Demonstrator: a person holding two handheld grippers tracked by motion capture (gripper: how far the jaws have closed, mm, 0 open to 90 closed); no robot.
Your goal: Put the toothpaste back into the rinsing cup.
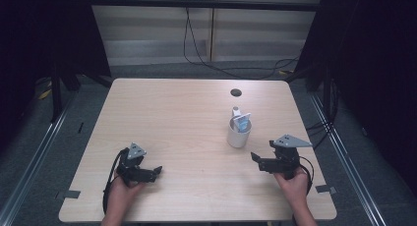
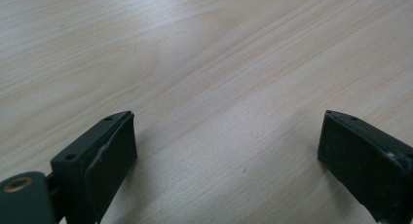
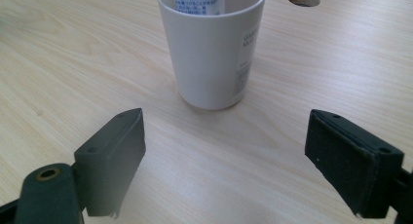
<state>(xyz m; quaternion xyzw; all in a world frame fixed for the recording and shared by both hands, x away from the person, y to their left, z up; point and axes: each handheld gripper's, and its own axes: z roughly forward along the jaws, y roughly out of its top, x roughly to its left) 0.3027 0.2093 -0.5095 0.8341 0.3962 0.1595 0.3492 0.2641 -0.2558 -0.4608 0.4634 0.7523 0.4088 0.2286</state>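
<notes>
A: Tongs? My left gripper [image 1: 158, 170] is spread over bare table [image 1: 177, 113]; the right gripper [image 3: 224, 160] is spread too, holding nothing.

B: Step?

A: Approach, I judge. One white cup [image 3: 212, 48] stands just ahead of the right jaws, one tube [image 1: 242, 122] inside. Next: close in squarely.

Black claws [image 1: 157, 171] [image 1: 254, 158] with grey triangular plates, black cables.

White cup [image 3: 209, 53] (printed label), pale wood-grain table [image 1: 172, 118], black tools.
</notes>
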